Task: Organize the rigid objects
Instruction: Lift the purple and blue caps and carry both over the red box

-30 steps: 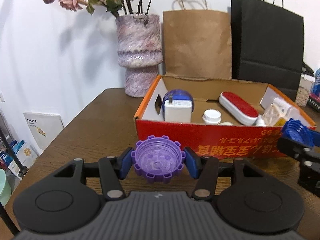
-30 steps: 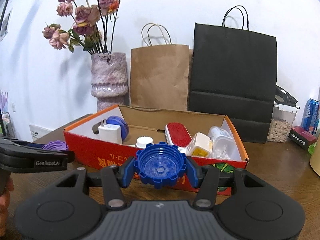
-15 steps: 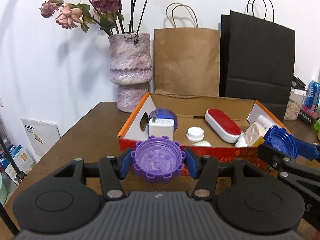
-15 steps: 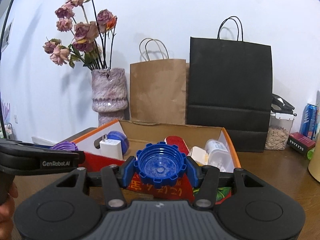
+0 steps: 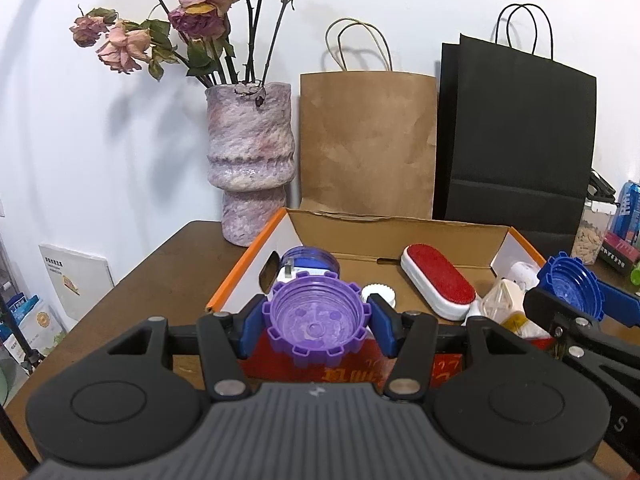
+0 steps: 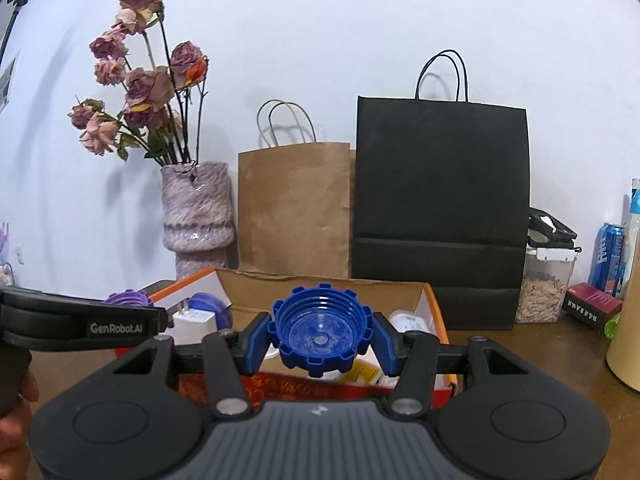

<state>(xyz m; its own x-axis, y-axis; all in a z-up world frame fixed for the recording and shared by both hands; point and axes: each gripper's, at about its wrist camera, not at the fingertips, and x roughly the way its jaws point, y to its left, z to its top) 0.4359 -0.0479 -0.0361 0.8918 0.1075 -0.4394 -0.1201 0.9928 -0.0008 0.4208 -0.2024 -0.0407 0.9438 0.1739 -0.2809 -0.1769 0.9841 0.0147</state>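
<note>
Holding a purple cap [image 5: 318,320] in my left hand-held gripper [image 5: 318,322], I have its blue pads [image 5: 253,328] pressed against the cap's toothed rim on both sides, open side facing the camera. My right hand-held gripper [image 6: 320,334] is clamped the same way on a blue cap [image 6: 321,330], hollow side toward the lens. Both caps hang in the air at the near wall of the box [image 5: 424,370], above the table [image 5: 168,268].

The left view looks down into the box: a red-topped white oval piece [image 5: 438,286] lies with its long axis running from the back toward the front right, a white ridged cap [image 5: 380,294] sits just behind my purple cap, and a blue round jar [image 5: 314,258] stands at the left wall. The same view catches the blue cap [image 5: 570,286] from the side at far right, level with the box's right end.

The right view sits lower, so most of the box floor is hidden; it shows a white plug [image 6: 194,320] in front of the jar, and the purple cap [image 6: 129,298] as a sliver above the left tool's black finger. It alone shows a clear container of seeds [image 6: 546,280], a blue can [image 6: 610,258] and a dark red packet [image 6: 594,306] to the right.

Both tools point level toward the vase [image 5: 250,160], the brown bag [image 5: 368,144] and the black bag [image 5: 514,136] at the wall.
</note>
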